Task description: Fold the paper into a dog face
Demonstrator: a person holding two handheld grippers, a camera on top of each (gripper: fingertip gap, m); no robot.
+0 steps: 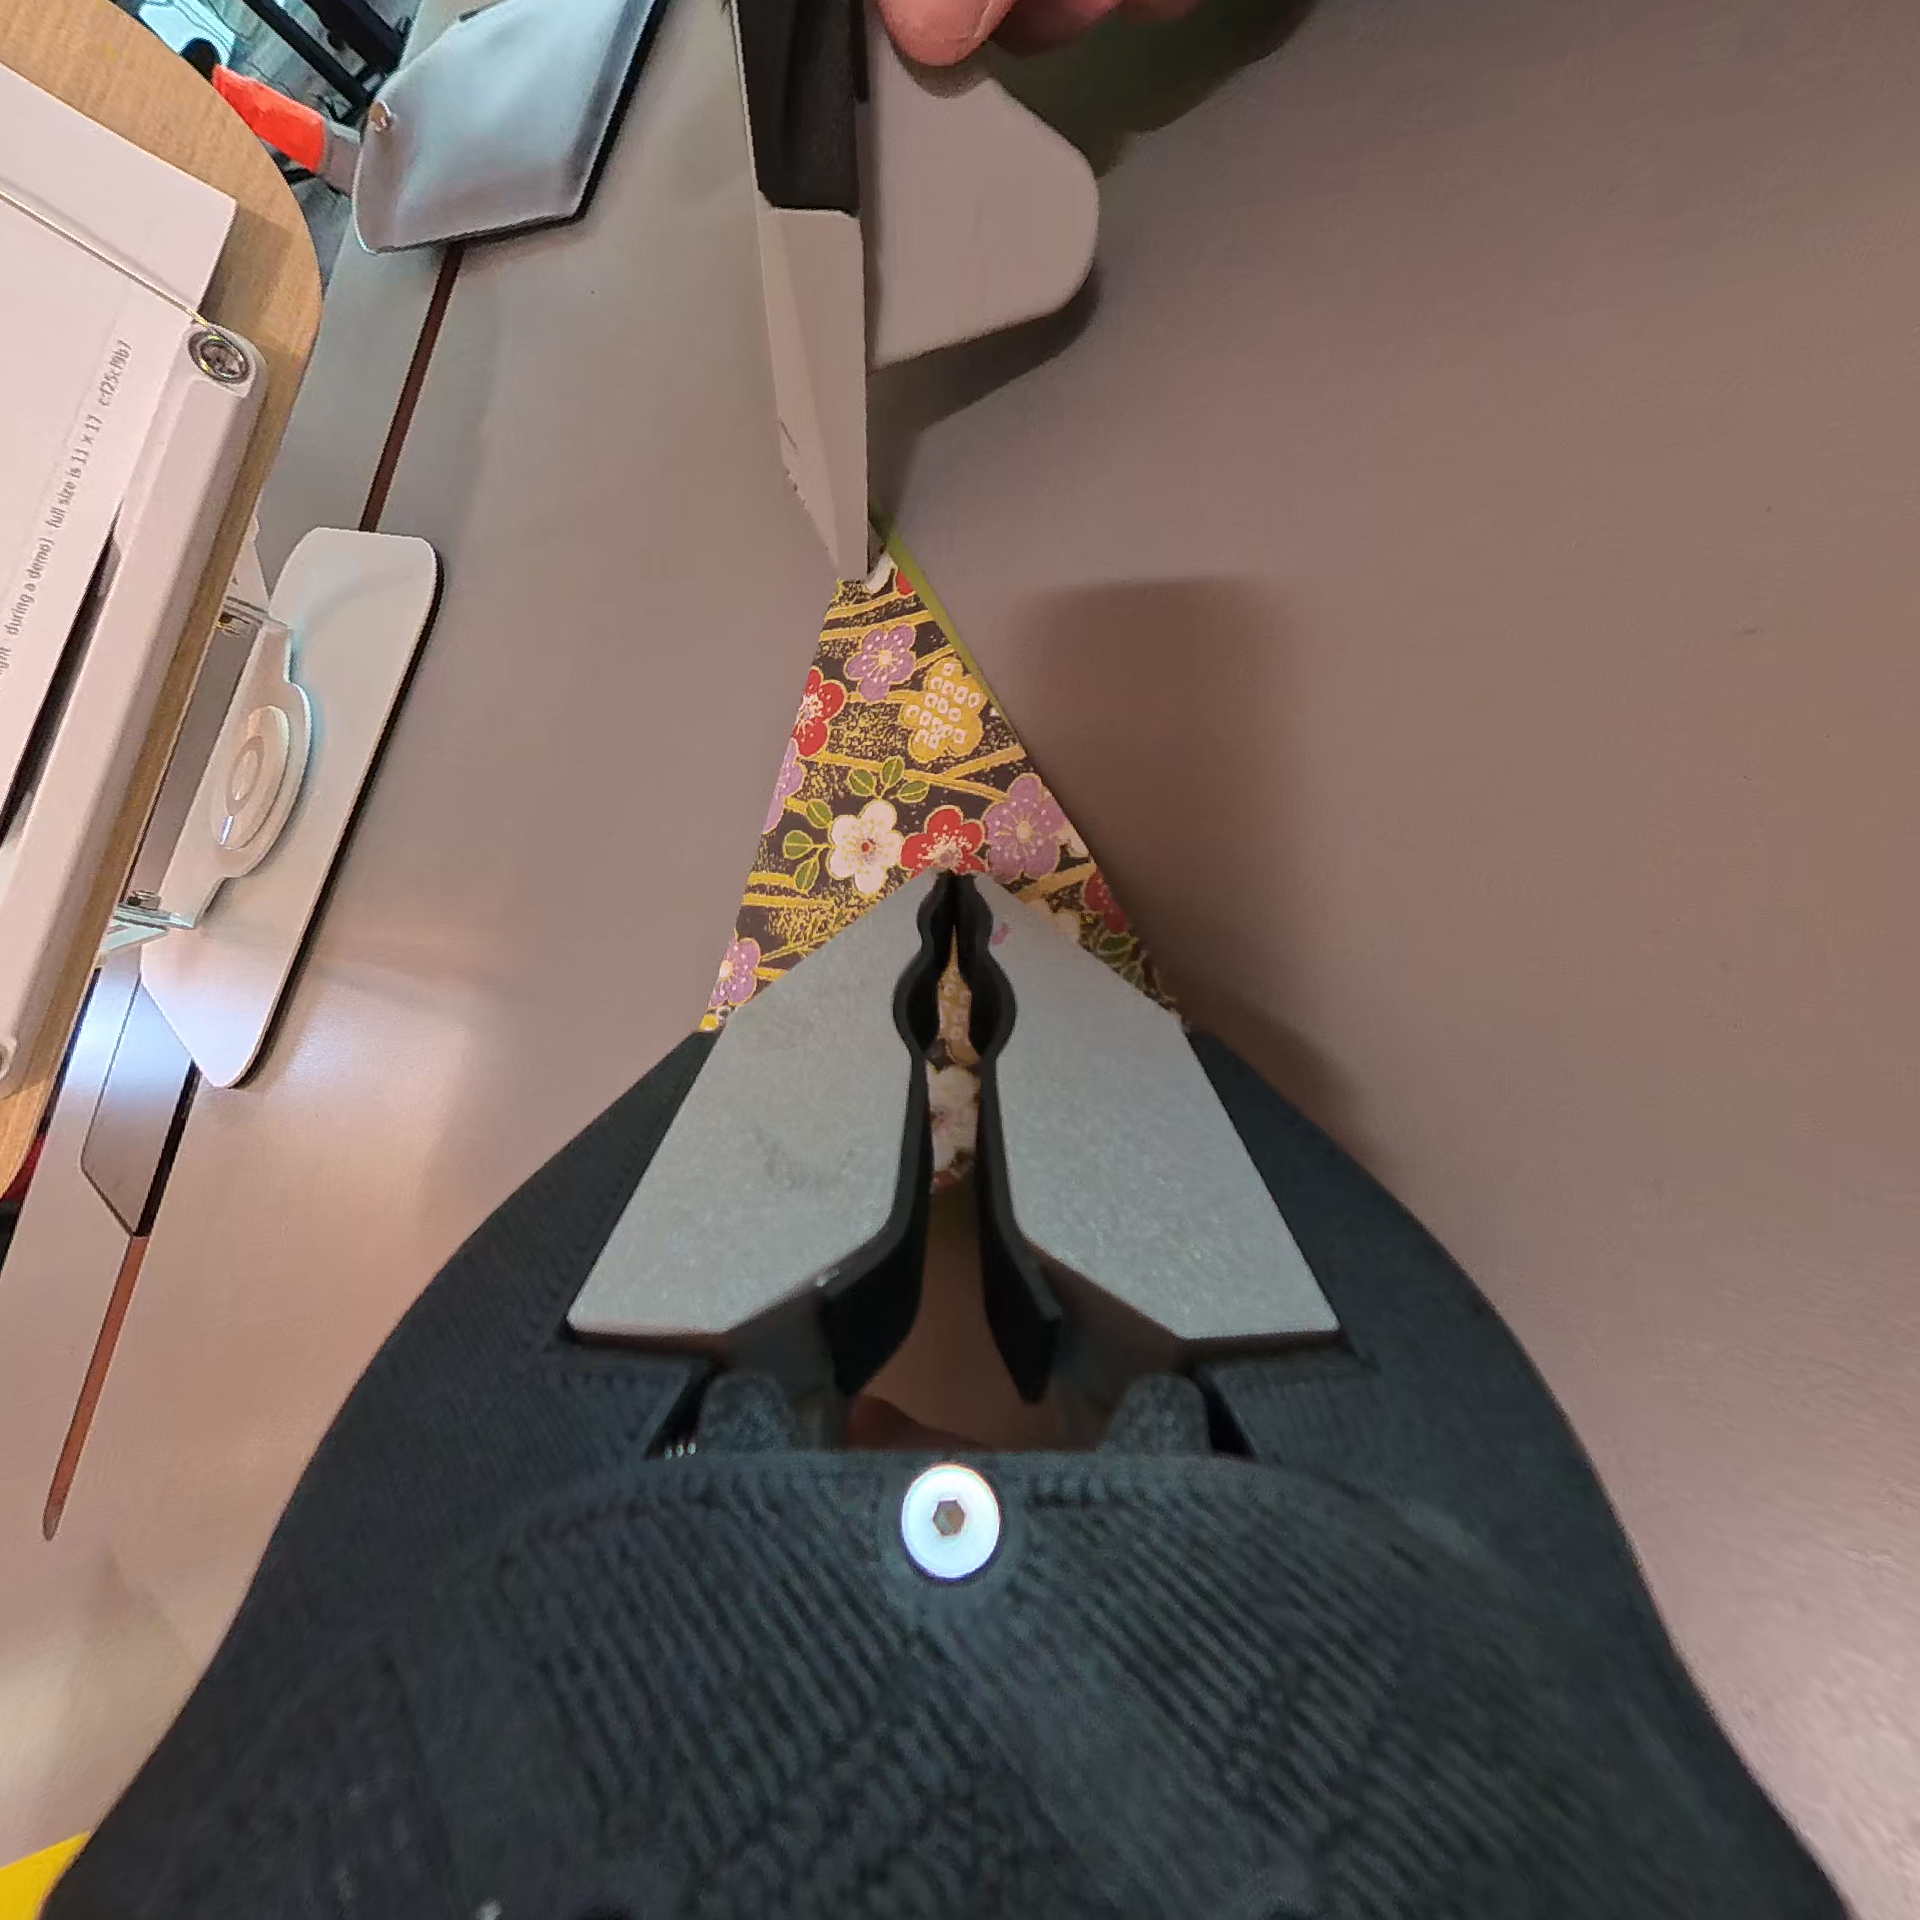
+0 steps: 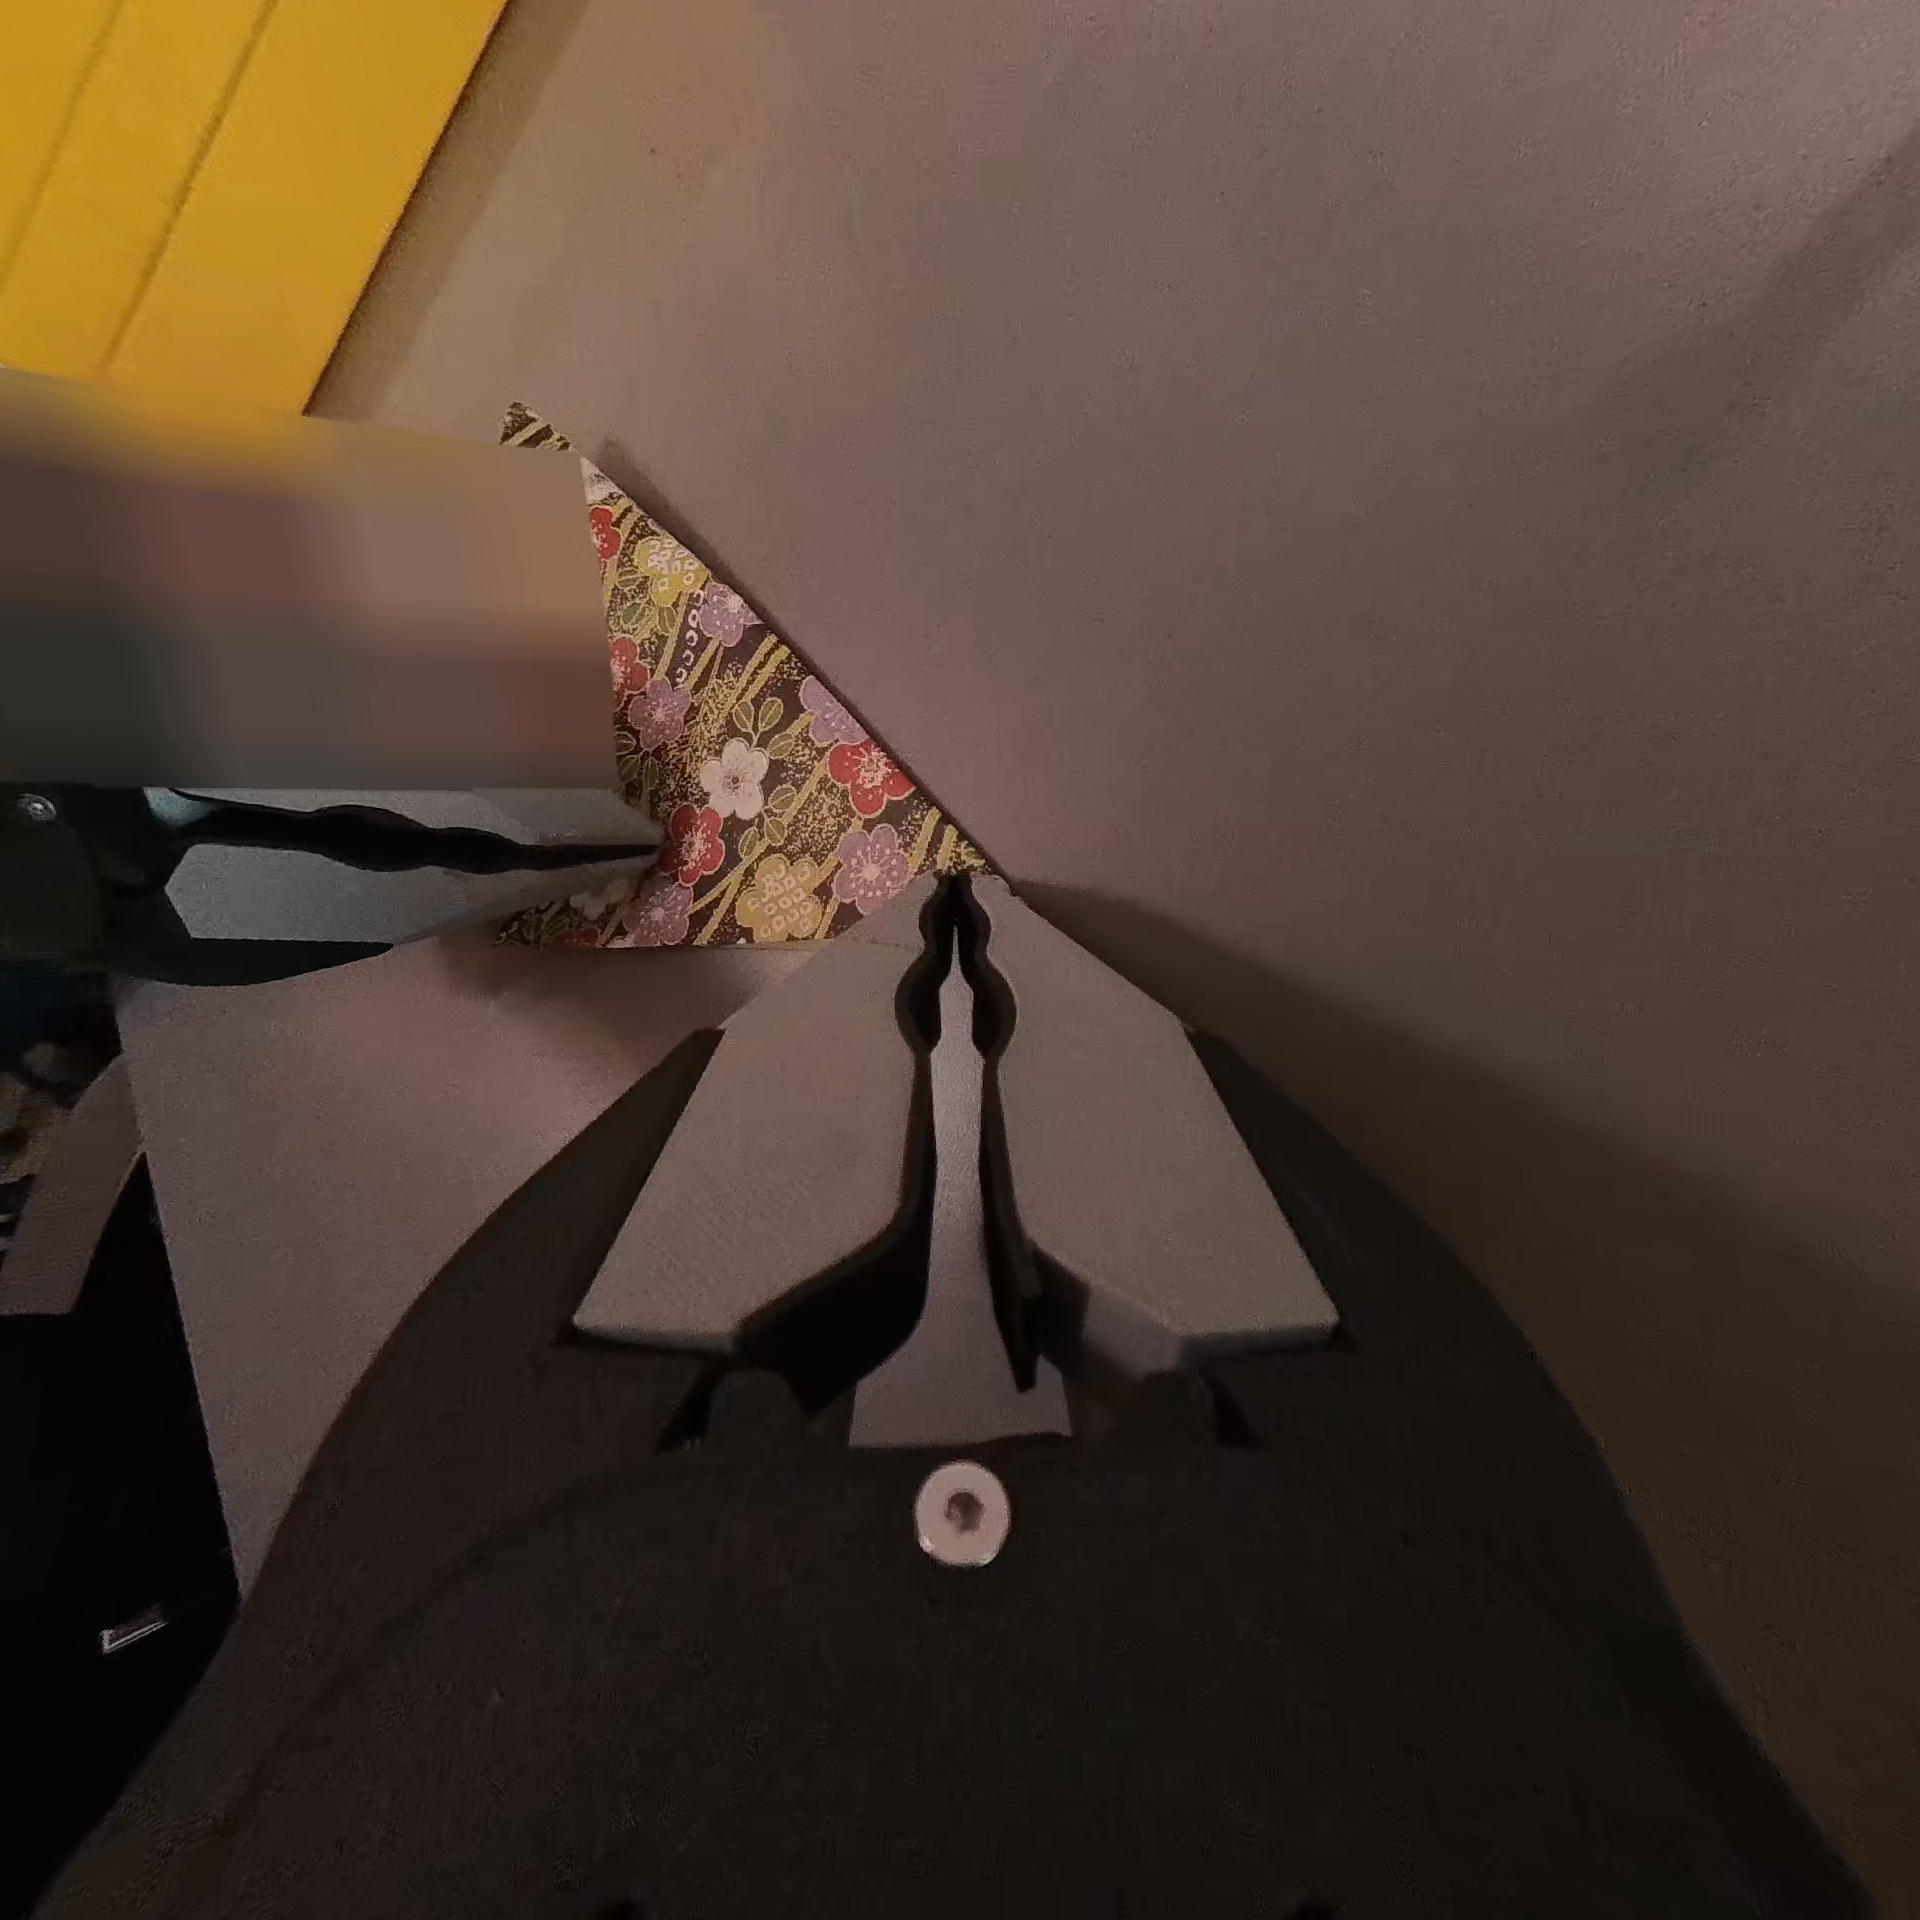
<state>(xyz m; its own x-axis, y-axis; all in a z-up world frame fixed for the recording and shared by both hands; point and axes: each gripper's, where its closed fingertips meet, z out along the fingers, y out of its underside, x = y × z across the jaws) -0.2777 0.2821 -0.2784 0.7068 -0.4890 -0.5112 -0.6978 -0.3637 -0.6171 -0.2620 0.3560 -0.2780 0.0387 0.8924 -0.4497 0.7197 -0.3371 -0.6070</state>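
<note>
Bench (image 1: 1455, 727): plain grey-mauve matte top, carrying all items; a yellow surface (image 2: 187, 177) lies beyond one edge in the right wrist view.
White printed sheet (image 1: 73, 436) on a wood-tone panel (image 1: 270, 260) beyond the bench edge; writing present, not transcribed.
Paper (image 1: 894, 769): dark floral-patterned sheet, folded to a triangle, lying flat on the bench; its near part is hidden under the fingers, and a blurred patch covers one side in the right wrist view.
Left gripper (image 1: 954, 883): fingers closed, tips pressed on the paper.
Right gripper (image 2: 958, 885): fingers closed at the paper's corner; a grip on it cannot be confirmed.
</note>
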